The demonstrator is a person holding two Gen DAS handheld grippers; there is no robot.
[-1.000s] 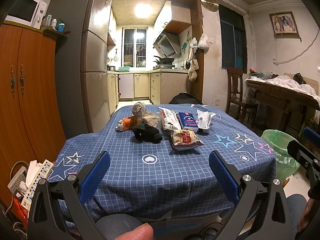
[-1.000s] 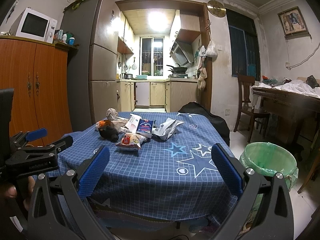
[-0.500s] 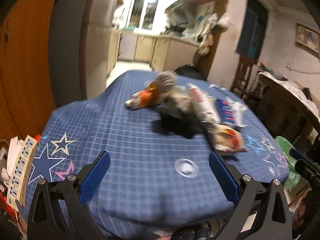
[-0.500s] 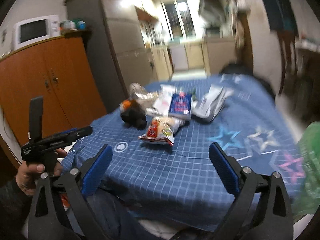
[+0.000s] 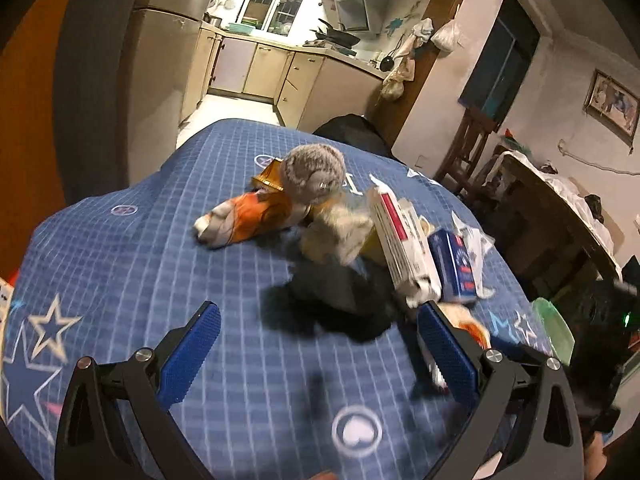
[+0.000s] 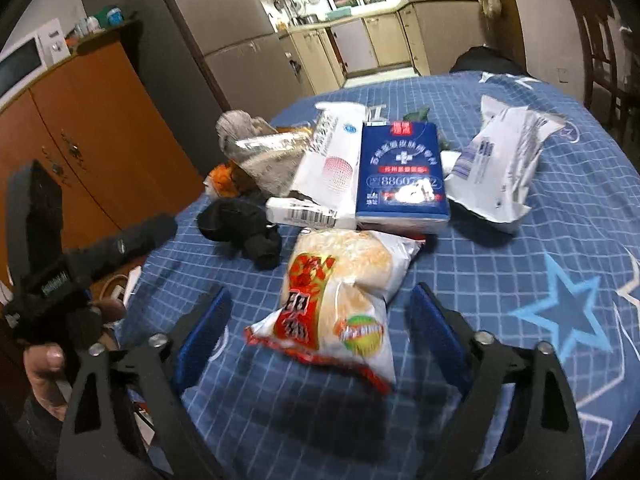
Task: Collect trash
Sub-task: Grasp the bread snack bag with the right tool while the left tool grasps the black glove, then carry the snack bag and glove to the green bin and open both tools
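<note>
A heap of trash lies on the blue star tablecloth (image 6: 520, 264). My right gripper (image 6: 320, 332) hangs low over a bread bun packet (image 6: 340, 292). The packet's near end lies between the closing jaws, and the blue pads (image 6: 204, 332) stand clear of it. Behind it are a blue box (image 6: 402, 172), a white box (image 6: 332, 160), a white pouch (image 6: 500, 160) and a black wad (image 6: 240, 228). My left gripper (image 5: 320, 340) is open and empty just short of the black wad (image 5: 340, 300). Beyond that lie an orange wrapper (image 5: 248, 220) and a grey ball (image 5: 314, 172).
A green-lined bin (image 5: 552, 328) stands beside the table at the right. A wooden cabinet (image 6: 80, 128) and a fridge (image 6: 224, 32) are to the left, and a dark table (image 5: 560, 208) and chair are to the right. A hand (image 6: 44, 368) holds the left gripper's handle.
Both grippers have moved forward over the table and tipped down toward the trash. The right jaws have narrowed, and the bun packet now lies between them.
</note>
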